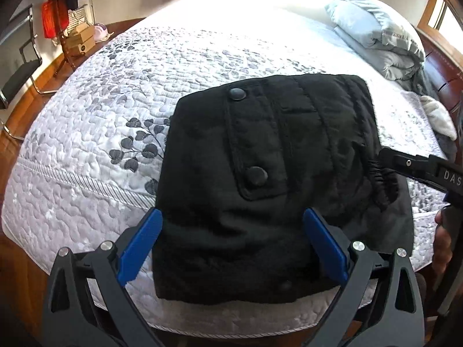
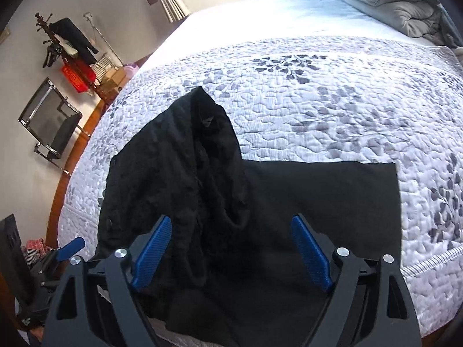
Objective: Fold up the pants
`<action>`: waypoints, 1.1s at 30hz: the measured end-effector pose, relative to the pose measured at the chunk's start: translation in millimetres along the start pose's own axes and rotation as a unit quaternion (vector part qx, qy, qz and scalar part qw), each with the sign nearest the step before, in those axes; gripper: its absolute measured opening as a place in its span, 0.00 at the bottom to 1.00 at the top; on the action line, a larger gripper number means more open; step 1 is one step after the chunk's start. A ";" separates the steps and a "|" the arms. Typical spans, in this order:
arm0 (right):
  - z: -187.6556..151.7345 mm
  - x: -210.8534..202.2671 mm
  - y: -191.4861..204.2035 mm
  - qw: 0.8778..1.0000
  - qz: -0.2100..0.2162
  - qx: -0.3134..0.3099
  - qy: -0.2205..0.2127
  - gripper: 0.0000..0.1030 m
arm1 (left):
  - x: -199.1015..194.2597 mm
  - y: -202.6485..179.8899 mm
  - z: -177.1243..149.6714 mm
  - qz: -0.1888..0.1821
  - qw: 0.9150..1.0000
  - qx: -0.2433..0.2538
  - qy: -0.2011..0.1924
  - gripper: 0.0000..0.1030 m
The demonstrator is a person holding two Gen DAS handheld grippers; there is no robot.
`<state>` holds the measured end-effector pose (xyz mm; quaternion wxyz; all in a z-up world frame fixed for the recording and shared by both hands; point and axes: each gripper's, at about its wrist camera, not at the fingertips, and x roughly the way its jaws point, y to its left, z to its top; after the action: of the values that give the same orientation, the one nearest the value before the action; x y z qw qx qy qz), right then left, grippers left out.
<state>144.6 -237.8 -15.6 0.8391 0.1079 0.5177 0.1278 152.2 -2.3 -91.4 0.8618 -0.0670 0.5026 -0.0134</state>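
The black pants [image 1: 260, 179] lie bunched near the bed's [image 1: 86, 150] front edge; thick, soft and limp, they should sag, so pinch the elastic waistband; left gripper [image 1: 231, 248] and right gripper [image 2: 231, 254] both gape wide, holding nothing.

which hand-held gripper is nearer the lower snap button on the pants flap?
Left, probably. The left hand-held gripper hangs open over the pants, just short of the lower snap button. The right hand-held gripper is open at the elastic edge, off to the side.

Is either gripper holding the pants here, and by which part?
Nothing is held. The left gripper and right gripper are both open above the black pants.
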 end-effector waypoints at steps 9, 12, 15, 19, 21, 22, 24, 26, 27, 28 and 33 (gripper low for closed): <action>8.5 17.6 -5.6 1.000 0.008 0.005 0.015 0.85 | 15.0 11.3 6.5 0.016 1.000 0.005 0.022 0.95; 11.4 18.0 -10.5 1.000 0.005 0.013 0.012 0.87 | 16.9 20.3 6.2 0.019 0.999 -0.008 0.026 0.95; 14.1 20.9 -11.5 1.000 0.000 0.008 0.018 0.89 | 20.3 26.4 7.0 0.010 0.999 -0.020 0.034 0.95; 17.0 23.3 -5.9 1.000 -0.006 -0.016 0.023 0.89 | 22.6 25.2 7.9 0.016 0.999 -0.010 0.035 0.95; 18.1 24.0 -4.7 0.999 -0.002 -0.021 0.024 0.89 | 23.0 25.3 7.7 0.016 0.999 -0.006 0.036 0.95; 19.2 24.9 -5.3 0.999 -0.003 -0.023 0.025 0.89 | 23.2 26.0 7.6 0.017 0.999 -0.006 0.037 0.95; 21.1 25.1 -9.8 1.000 0.000 -0.015 0.022 0.90 | 23.8 28.1 7.7 0.018 0.999 -0.009 0.038 0.95; 22.4 25.4 -13.3 1.000 0.004 -0.009 0.022 0.90 | 23.9 31.0 7.5 0.017 0.999 -0.014 0.039 0.95; 22.9 25.2 -15.0 1.000 0.003 -0.007 0.020 0.90 | 24.0 32.0 7.7 0.017 0.999 -0.015 0.039 0.95; 23.2 25.1 -15.6 1.000 0.004 -0.007 0.021 0.90 | 24.7 32.9 7.7 0.016 0.999 -0.016 0.040 0.95; 22.2 28.6 -6.7 0.999 0.009 -0.036 0.035 0.90 | 27.2 31.5 8.4 0.015 0.999 -0.017 0.043 0.95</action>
<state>177.5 -235.8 -31.9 0.8226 0.0779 0.5408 0.1578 171.6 27.3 -114.9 0.8382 -0.0730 0.5404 0.0056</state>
